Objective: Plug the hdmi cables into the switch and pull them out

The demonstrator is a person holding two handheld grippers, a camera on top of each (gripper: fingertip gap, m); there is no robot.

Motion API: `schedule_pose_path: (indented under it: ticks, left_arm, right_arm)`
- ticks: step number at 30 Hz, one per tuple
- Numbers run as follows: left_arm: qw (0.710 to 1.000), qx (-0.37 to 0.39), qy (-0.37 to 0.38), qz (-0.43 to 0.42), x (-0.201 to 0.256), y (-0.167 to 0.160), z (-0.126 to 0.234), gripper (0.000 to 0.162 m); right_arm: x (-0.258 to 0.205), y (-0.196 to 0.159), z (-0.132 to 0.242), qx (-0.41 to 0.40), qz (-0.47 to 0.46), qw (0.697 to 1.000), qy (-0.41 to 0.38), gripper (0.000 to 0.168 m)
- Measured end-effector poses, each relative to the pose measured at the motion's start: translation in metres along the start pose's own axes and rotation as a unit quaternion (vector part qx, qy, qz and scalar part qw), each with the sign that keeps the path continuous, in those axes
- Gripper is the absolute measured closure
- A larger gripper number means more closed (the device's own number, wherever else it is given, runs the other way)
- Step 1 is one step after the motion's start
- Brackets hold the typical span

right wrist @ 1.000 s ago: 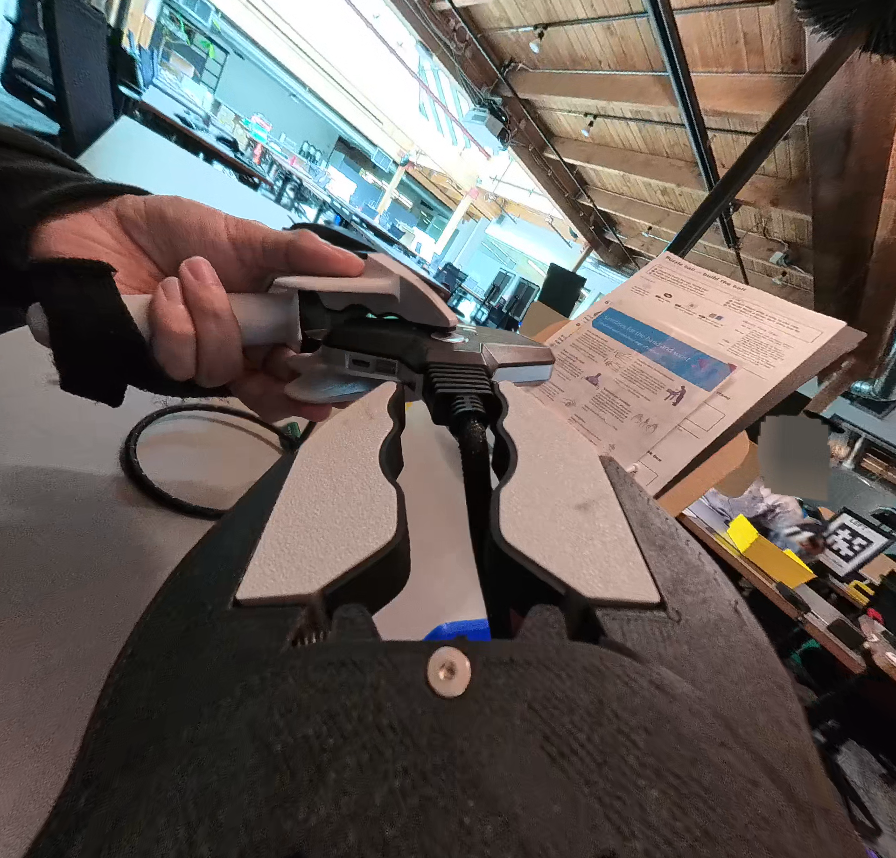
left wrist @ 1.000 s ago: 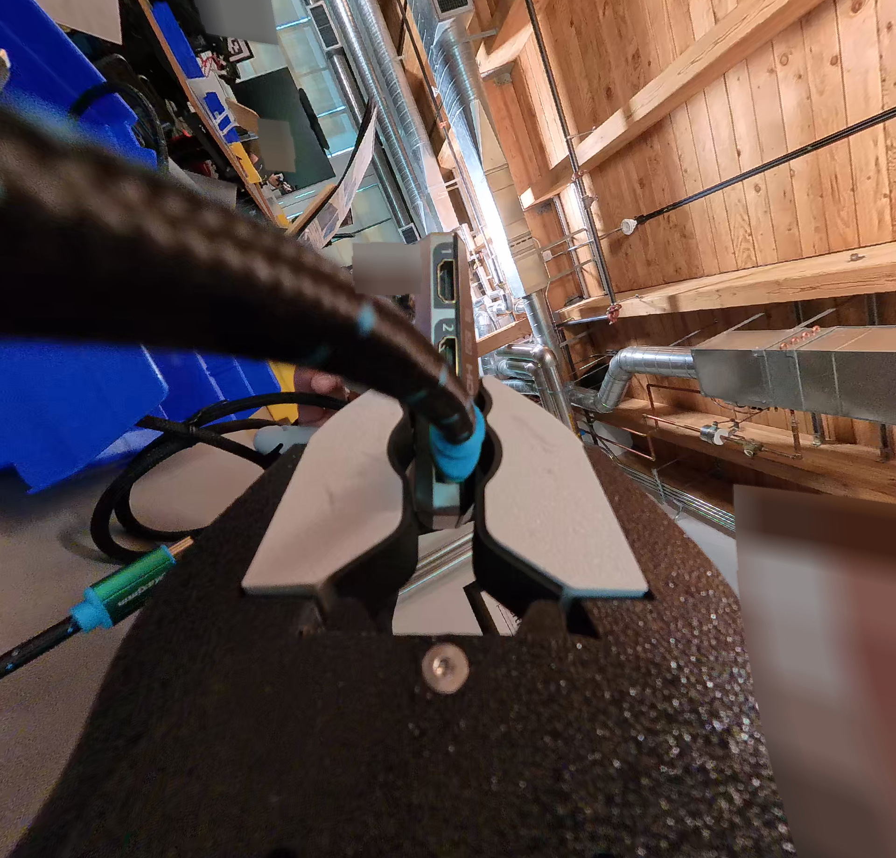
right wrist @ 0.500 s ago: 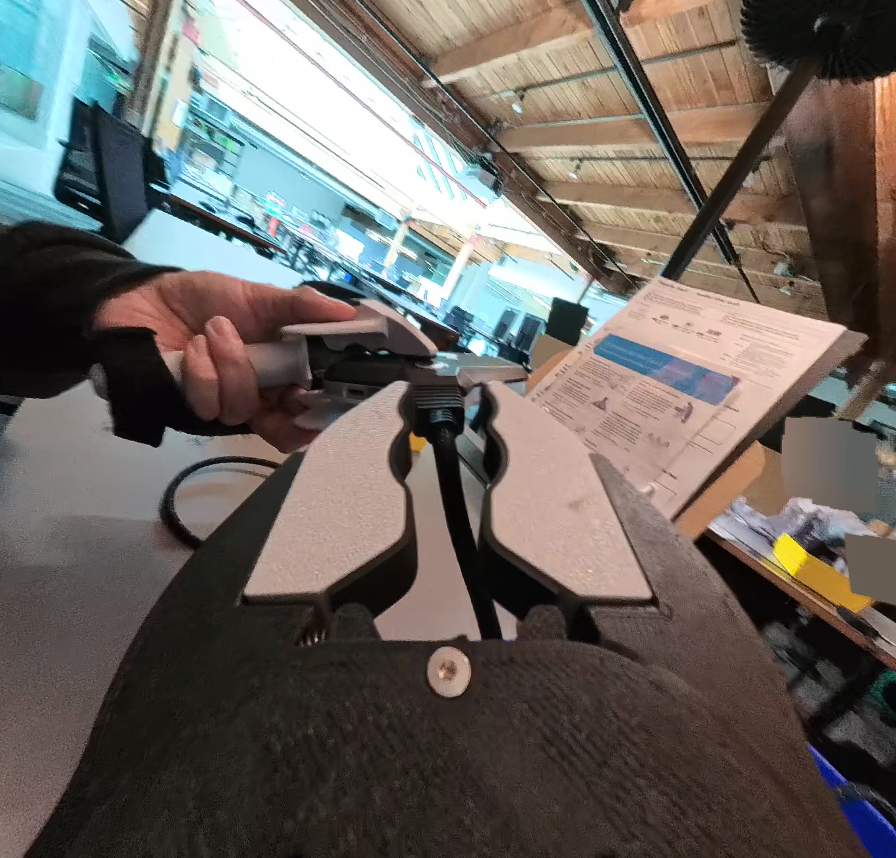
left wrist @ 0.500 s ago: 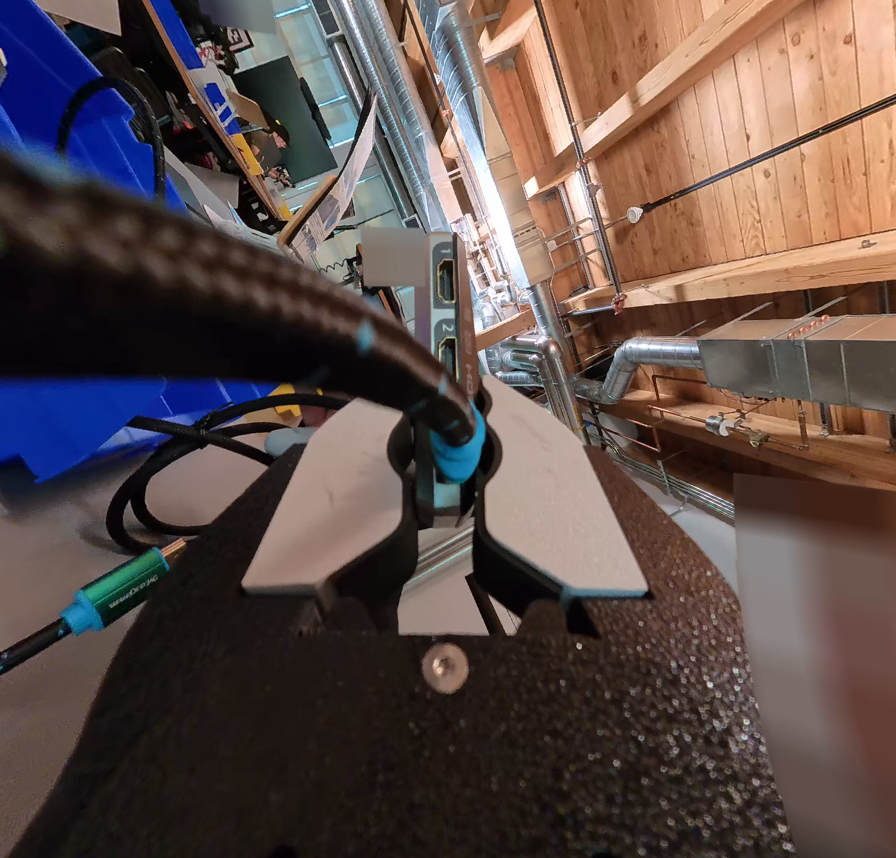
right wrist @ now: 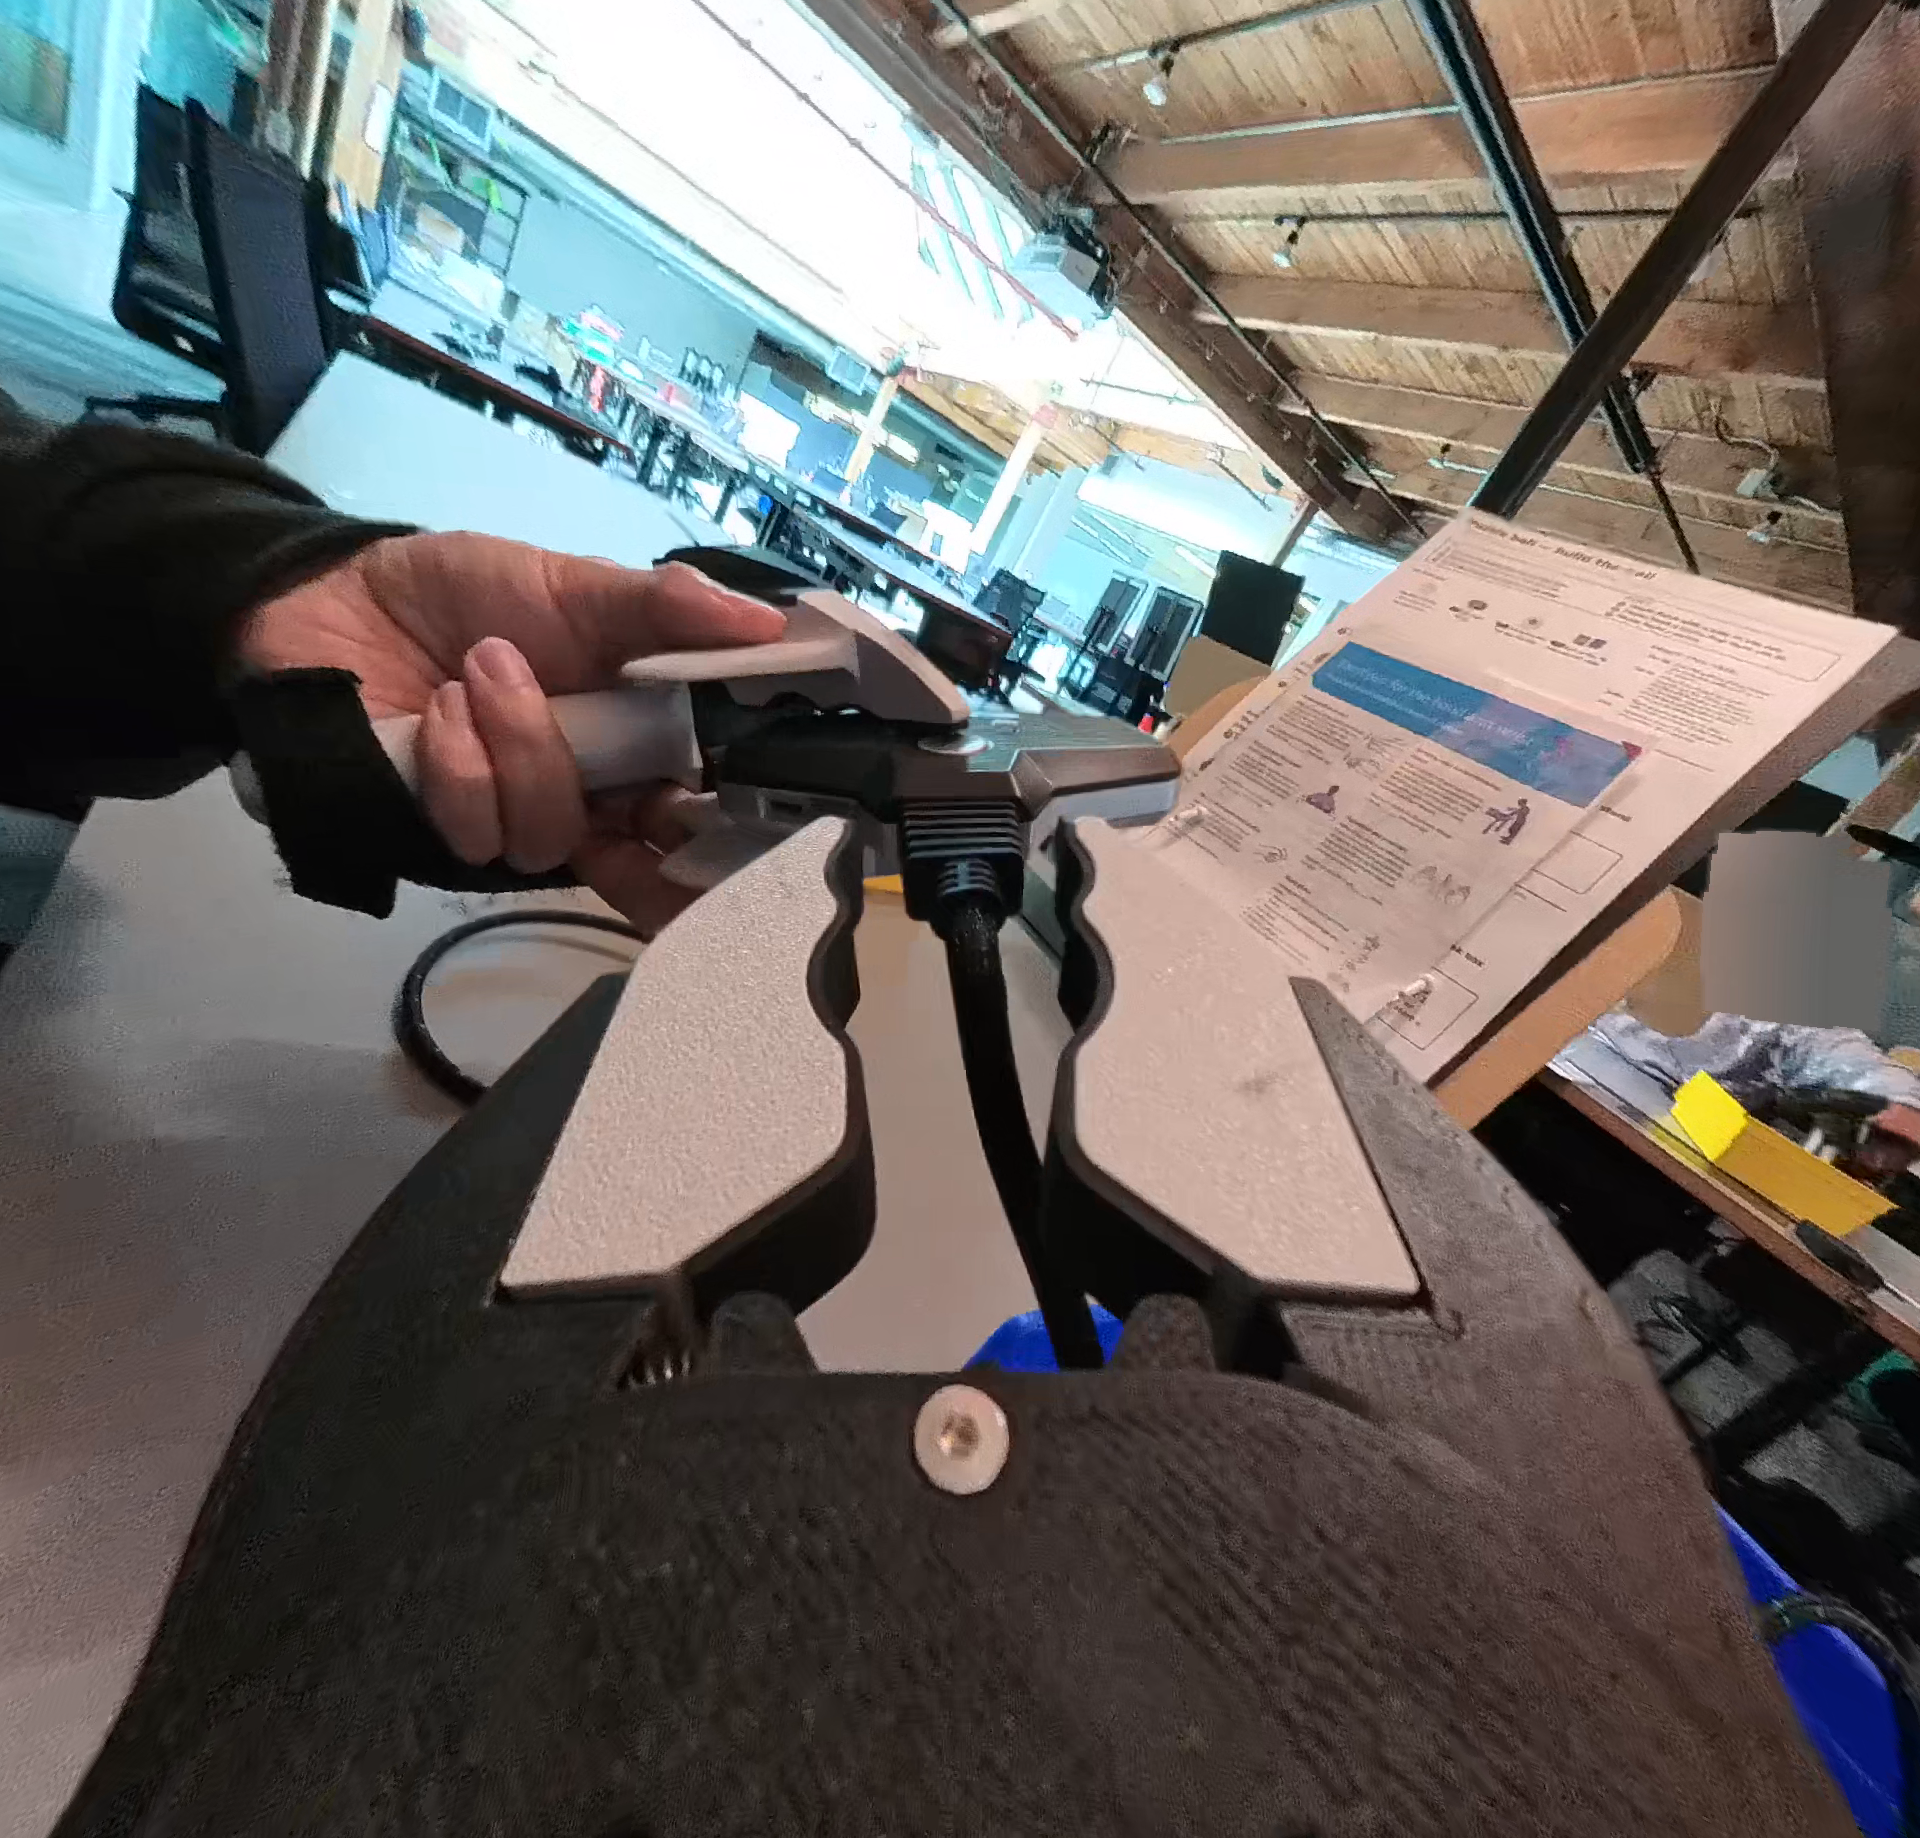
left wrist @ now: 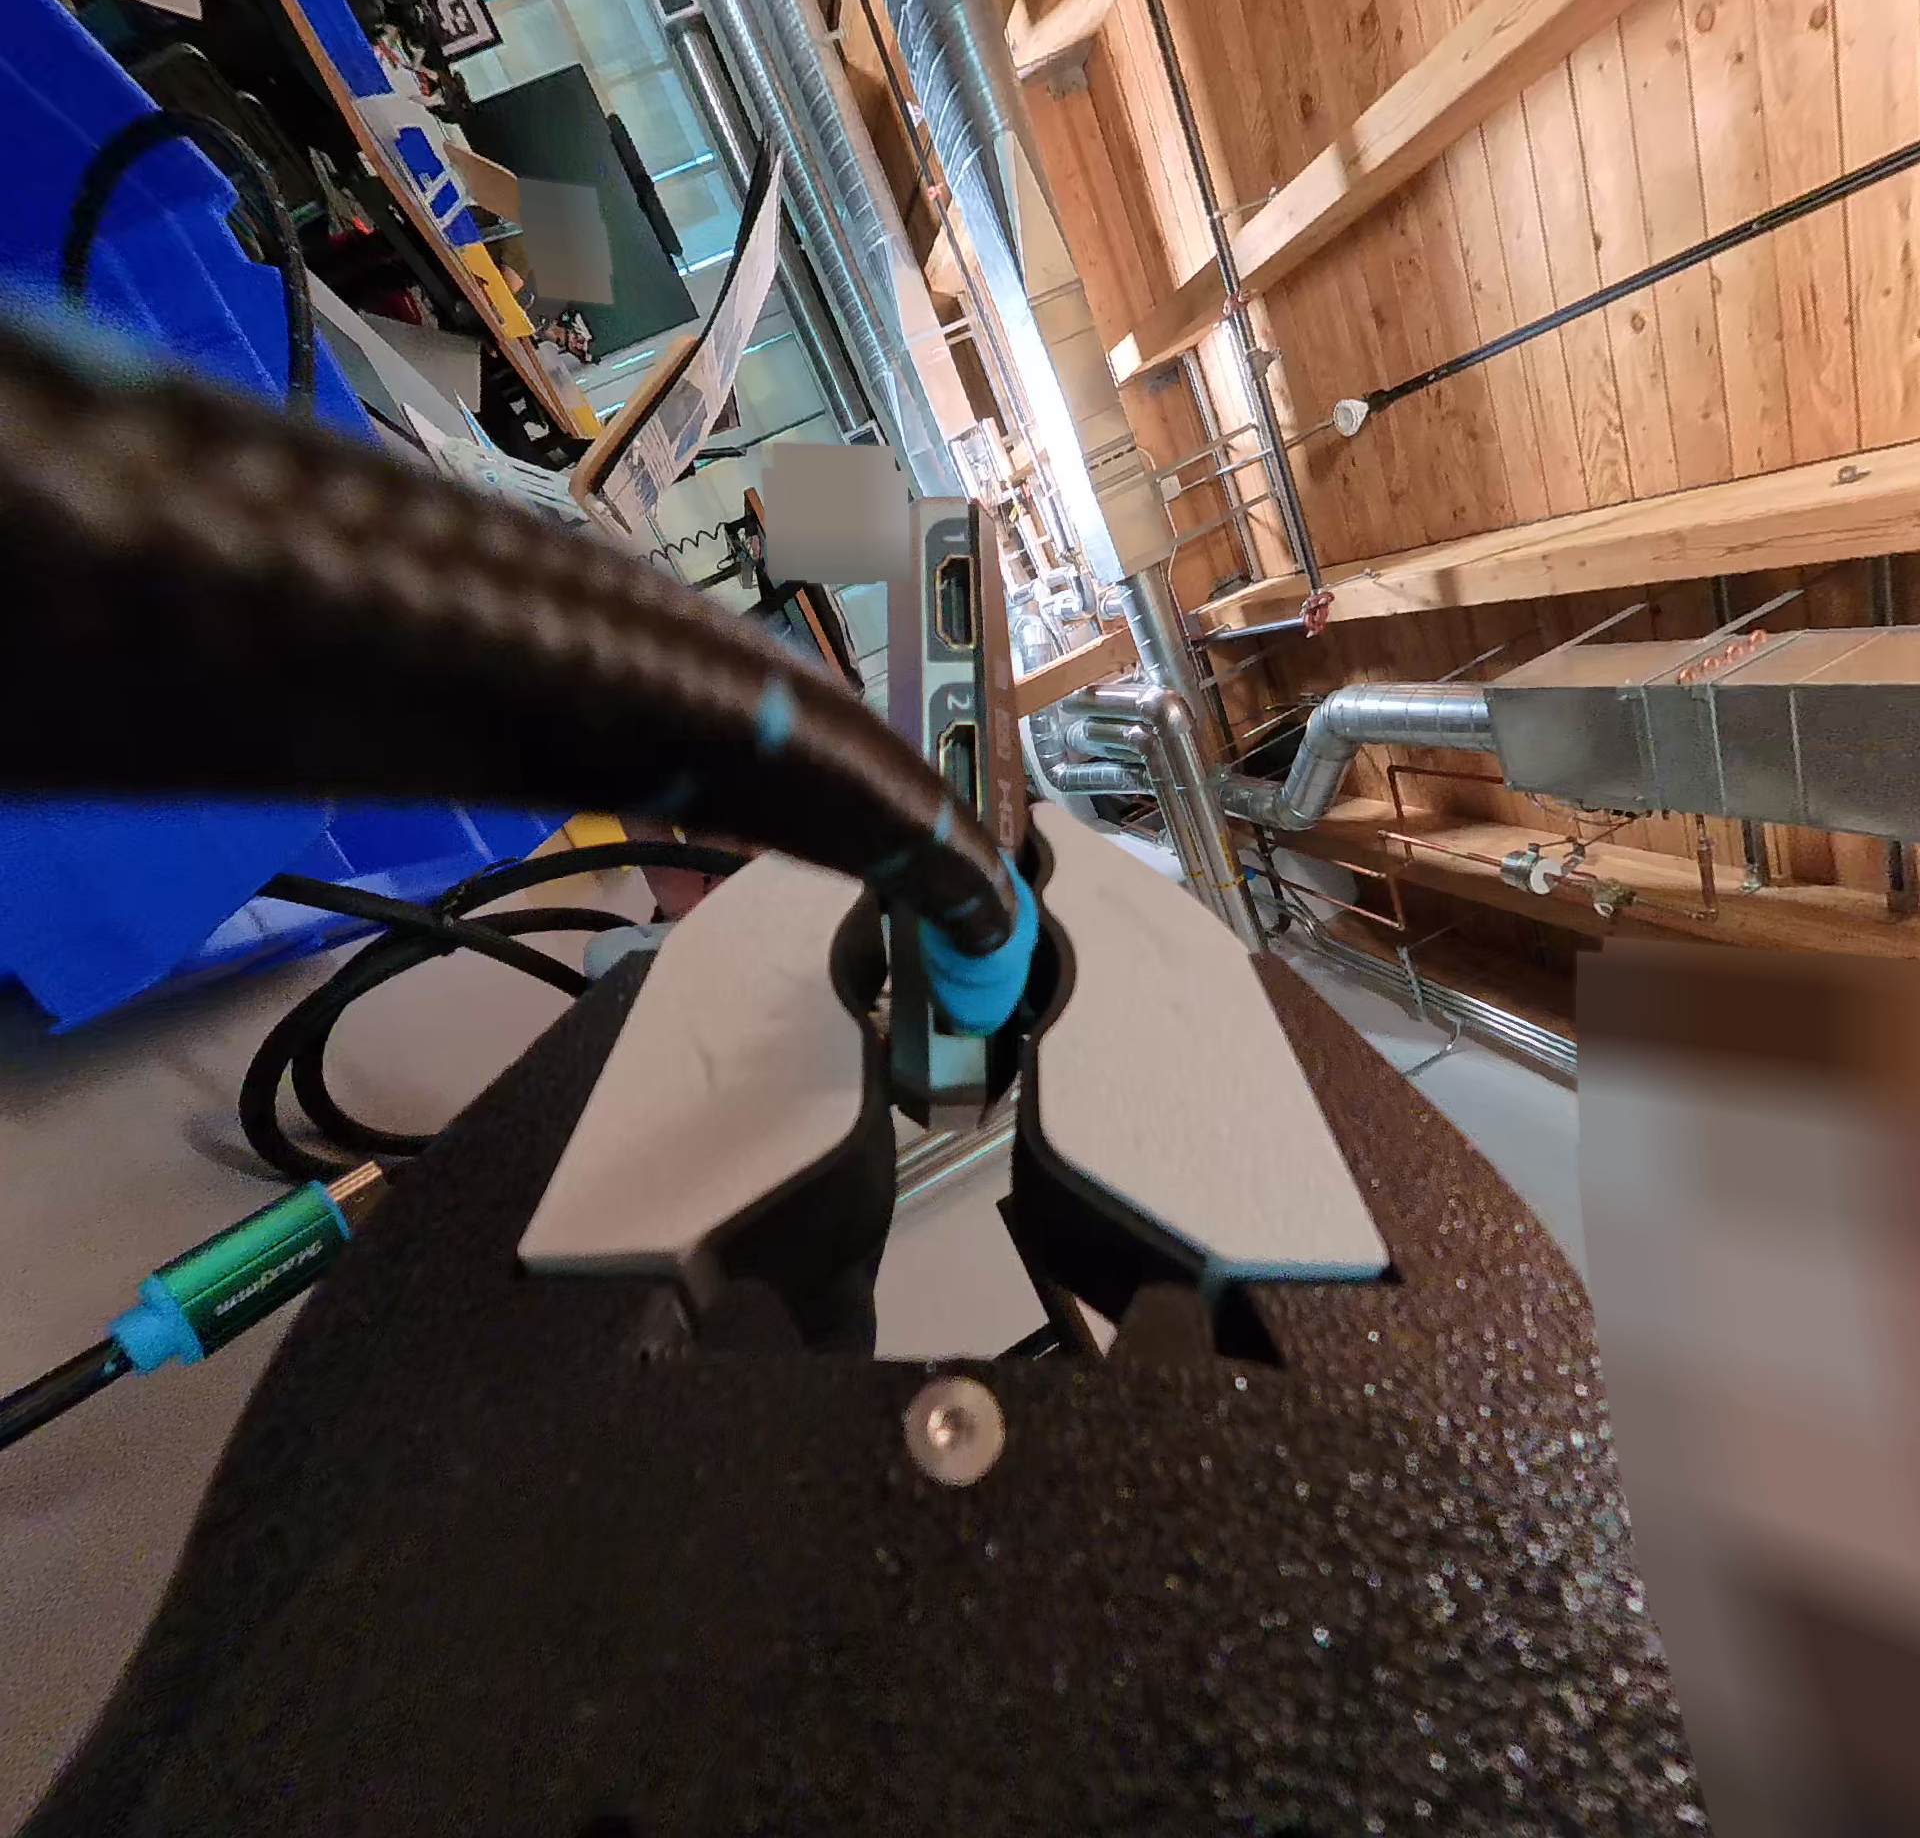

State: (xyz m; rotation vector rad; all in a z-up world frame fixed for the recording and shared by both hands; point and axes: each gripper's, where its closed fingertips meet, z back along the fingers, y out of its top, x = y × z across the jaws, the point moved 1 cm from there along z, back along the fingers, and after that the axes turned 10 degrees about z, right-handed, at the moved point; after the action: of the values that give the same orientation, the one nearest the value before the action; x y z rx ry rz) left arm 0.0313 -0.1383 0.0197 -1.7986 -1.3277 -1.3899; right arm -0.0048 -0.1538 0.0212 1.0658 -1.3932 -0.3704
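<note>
1. The left gripper [left wrist: 961, 967] is clamped on the switch [left wrist: 951, 708], a thin grey box held up on its edge.
2. Two empty ports show on the switch edge, one above the other.
3. One thick braided cable [left wrist: 436, 687] with a blue collar is plugged into the switch, right between the gripper's two fingers.
4. One loose plug with a green body [left wrist: 249, 1269] lies on the grey table [left wrist: 125, 1144], off to the left.
5. One black cable loop [left wrist: 343, 1040] lies on the table near a blue bin [left wrist: 156, 853].
6. The right gripper [right wrist: 961, 853] has its two fingers apart, one on each side of a black plug [right wrist: 961, 838], not touching it.
7. That plug sits in the switch [right wrist: 1081, 760], and its black cable [right wrist: 1003, 1113] runs back between the fingers.
8. One hand [right wrist: 509, 708] holds the left gripper [right wrist: 821, 718] there.
9. One printed sheet on a board [right wrist: 1507, 780] leans at the right.
</note>
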Motion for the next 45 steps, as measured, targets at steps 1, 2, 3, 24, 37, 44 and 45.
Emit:
schedule_pose_path:
  ticks: [1, 2, 3, 24, 37, 44, 45]
  left_arm:
    - [1.000, -0.004, 0.000, -0.004, 0.000, -0.003, -0.002, 0.141]
    - [1.000, -0.007, 0.000, -0.007, -0.001, -0.005, -0.003, 0.141]
    - [1.000, -0.005, -0.002, -0.007, -0.001, -0.006, -0.004, 0.141]
    - [1.000, -0.010, -0.006, 0.000, 0.007, 0.011, 0.010, 0.140]
    - [0.897, -0.138, 0.160, -0.389, 0.041, 0.037, 0.136, 0.131]
    - [0.655, -0.272, 0.527, -0.468, -0.093, 0.064, 0.205, 0.127]
    - [0.631, -0.284, 0.544, -0.474, -0.106, 0.066, 0.207, 0.126]
  right_arm:
    - [-0.001, -0.003, -0.003, -0.014, 0.008, 1.000, 0.001, 0.132]
    - [-0.003, -0.006, -0.005, -0.028, 0.018, 0.999, 0.005, 0.132]
    - [-0.003, -0.007, -0.006, -0.033, 0.027, 0.999, 0.003, 0.132]
    - [-0.004, 0.000, -0.017, -0.023, 0.032, 0.998, -0.046, 0.145]
    - [0.040, 0.009, 0.063, 0.119, -0.089, 0.982, -0.119, 0.145]
    - [0.030, -0.013, 0.040, 0.128, -0.123, 0.982, -0.062, 0.145]
    - [0.028, -0.014, 0.039, 0.130, -0.123, 0.982, -0.056, 0.145]
